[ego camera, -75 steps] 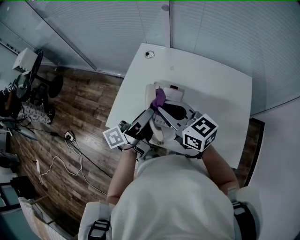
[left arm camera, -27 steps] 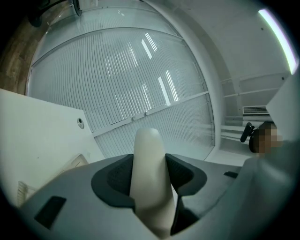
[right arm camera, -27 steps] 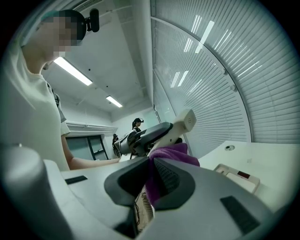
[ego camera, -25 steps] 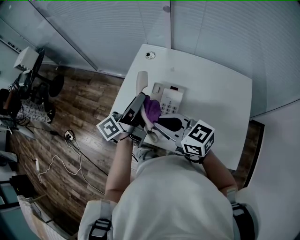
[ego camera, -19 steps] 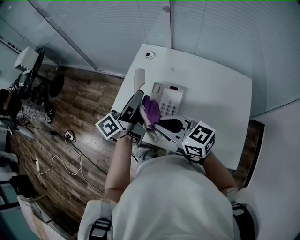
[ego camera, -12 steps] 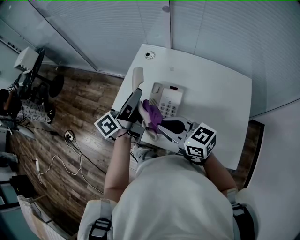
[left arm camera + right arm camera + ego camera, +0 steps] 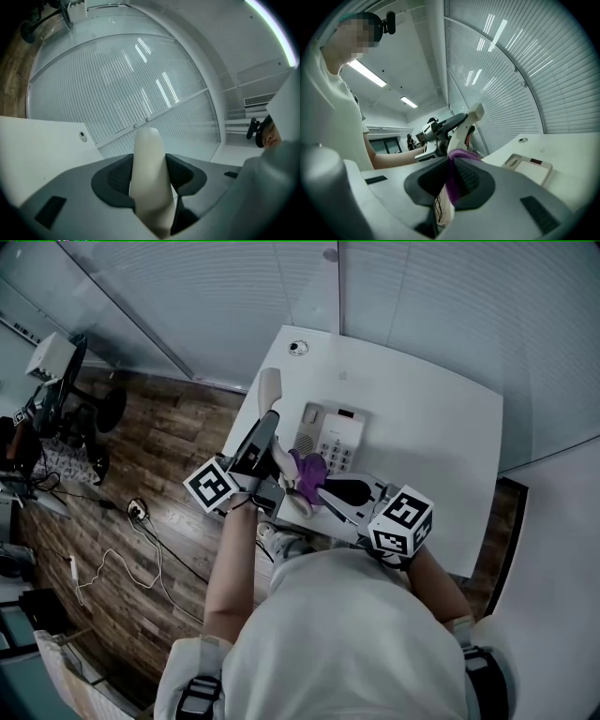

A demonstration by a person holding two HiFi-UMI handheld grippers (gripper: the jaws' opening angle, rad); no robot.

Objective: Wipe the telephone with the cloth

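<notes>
So the telephone base (image 7: pixel 330 437) is sitting flat on the white table (image 7: pixel 431 418), near the left edge, keypad facing up. The handset (image 7: pixel 271 392) is off the cradle and lifted up at a slant over that left edge. The left gripper (image 7: pixel 268 426) has it: both pads are clamped on the cream handle from either side, with the jaws standing pretty wide because the handle fills the gap.

The purple cloth (image 7: pixel 307 470) is bunched up and pinched tight between the jaws of the right gripper (image 7: pixel 323 488), with a bit poking out past the tips. From the head view it's right up against the lower part of the handset, just in front of the base. Can't say for sure how hard it's pressing.

Beyond that there's a round cable port (image 7: pixel 298 347) at the far corner of the table, wooden floor (image 7: pixel 159 465) off to the left, and slatted blinds (image 7: pixel 422 296) behind.
</notes>
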